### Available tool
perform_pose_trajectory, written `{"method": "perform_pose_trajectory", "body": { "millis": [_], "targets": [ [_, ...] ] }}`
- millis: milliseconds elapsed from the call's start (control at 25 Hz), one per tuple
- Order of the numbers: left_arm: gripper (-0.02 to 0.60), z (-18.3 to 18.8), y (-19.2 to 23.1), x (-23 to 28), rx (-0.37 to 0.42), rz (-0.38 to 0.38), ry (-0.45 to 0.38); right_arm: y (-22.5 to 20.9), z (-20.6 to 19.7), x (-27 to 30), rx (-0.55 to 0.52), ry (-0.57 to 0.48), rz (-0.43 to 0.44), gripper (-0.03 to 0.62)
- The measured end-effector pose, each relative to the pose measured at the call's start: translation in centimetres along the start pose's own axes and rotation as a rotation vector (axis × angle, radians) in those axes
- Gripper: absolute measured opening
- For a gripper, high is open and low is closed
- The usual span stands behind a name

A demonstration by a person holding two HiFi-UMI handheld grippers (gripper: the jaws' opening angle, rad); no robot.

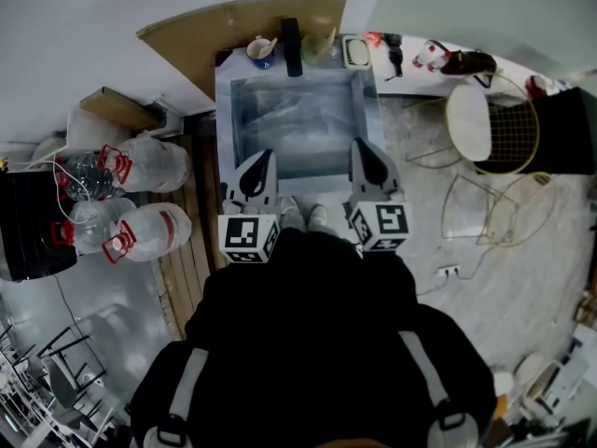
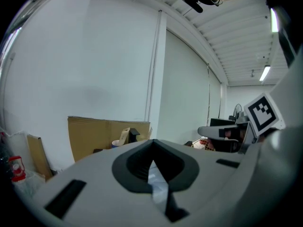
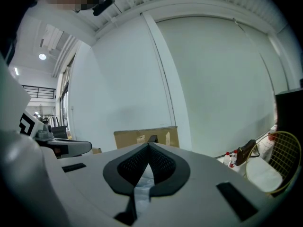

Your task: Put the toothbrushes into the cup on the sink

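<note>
Blue-and-white cup [image 1: 262,52]: stands on the rear rim of the sink [image 1: 224,96], near its back left corner. A pale handle-shaped piece leans out of it toward the right; it is too small to say whether it is a toothbrush.

Sink: grey metal, rectangular basin, set against a white wall. A tall dark upright object [image 1: 292,47] stands at the middle of the rear rim, just right of the cup. A pale ribbed tray [image 1: 355,52] lies at the back right corner. A brown cardboard sheet [image 1: 244,21] leans on the wall behind the rim.

Left gripper [image 1: 265,160]: jaws pressed together, nothing between them, touching nothing. Held level above the front left part of the basin, with the tips pointing at the rear rim and well apart from the cup.

Right gripper [image 1: 362,149]: jaws likewise closed and empty, touching nothing. Held level above the front right part of the basin, parallel to the left gripper, with its marker cube toward the person.

Person [image 1: 312,343]: dark clothing, standing at the sink's front edge with light shoes [image 1: 304,217] just beside it. Both grippers are held out ahead of the body, side by side.

Surroundings: two clear water jugs [image 1: 140,199] with red handles on the floor left of the sink; a white-seated wire chair [image 1: 478,124] to its right.
</note>
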State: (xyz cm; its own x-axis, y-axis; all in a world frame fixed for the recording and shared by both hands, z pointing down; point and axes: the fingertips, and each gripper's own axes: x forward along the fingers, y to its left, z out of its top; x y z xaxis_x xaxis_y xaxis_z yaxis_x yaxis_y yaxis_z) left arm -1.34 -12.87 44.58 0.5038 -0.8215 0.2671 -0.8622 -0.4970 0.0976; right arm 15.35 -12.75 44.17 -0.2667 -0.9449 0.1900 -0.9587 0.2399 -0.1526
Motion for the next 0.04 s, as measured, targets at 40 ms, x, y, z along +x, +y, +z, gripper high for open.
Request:
{"method": "perform_pose_trajectory", "body": {
  "millis": [40],
  "targets": [
    [0.002,-0.06,-0.08,0.04,0.000,0.002,0.001,-0.12,0.08,-0.04,-0.003,0.000,0.002,0.003]
  ]
}}
